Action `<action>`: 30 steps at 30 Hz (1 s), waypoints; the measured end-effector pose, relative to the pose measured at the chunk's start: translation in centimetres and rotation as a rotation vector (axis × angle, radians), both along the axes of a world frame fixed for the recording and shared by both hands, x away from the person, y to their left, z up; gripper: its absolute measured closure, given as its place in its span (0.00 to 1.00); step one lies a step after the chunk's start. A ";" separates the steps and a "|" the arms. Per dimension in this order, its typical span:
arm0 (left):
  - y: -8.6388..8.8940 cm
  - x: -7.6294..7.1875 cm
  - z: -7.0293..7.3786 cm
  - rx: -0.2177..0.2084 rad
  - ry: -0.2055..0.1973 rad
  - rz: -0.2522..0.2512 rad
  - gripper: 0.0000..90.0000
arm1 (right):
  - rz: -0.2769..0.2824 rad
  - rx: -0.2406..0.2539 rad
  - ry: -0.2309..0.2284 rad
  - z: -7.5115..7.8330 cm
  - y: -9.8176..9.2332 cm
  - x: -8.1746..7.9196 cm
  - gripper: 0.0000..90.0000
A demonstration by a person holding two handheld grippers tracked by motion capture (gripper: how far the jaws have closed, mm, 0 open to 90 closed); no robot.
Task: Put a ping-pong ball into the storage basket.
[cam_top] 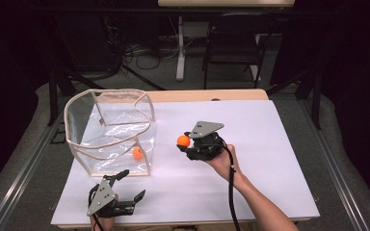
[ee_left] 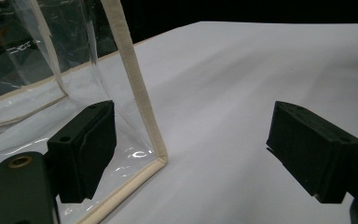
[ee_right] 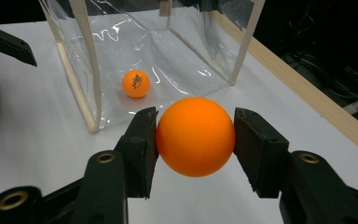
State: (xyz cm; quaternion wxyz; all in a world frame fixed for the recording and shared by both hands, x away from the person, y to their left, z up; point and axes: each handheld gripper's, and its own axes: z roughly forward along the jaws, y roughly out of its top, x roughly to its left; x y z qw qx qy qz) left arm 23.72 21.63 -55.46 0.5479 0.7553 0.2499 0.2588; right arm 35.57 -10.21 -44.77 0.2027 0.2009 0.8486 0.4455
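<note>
Right gripper view: orange ball (ee_right: 195, 136) between right claw (ee_right: 195, 147) jaws.

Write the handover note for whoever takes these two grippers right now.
Right gripper: shut on an orange ping-pong ball, held above the white table sheet, right of the clear plastic bag with beige trim.
Left gripper: open, holding nothing, just in front of the bag's near corner.
Done: one printed orange ball already lies inside the bag.
Left, probably: drop the held ball in through the open top.
</note>
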 end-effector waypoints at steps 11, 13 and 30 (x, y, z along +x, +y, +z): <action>0.0 0.0 0.0 0.000 0.001 0.001 0.17 | 0.015 0.008 -0.015 0.8 0.6 0.0 0.56; 0.0 0.1 0.0 0.001 0.002 0.002 0.17 | 0.016 0.009 -0.015 0.9 0.7 0.1 0.56; 0.0 0.1 0.0 0.001 0.002 0.002 0.17 | 0.024 0.032 -0.021 1.8 1.2 0.6 0.56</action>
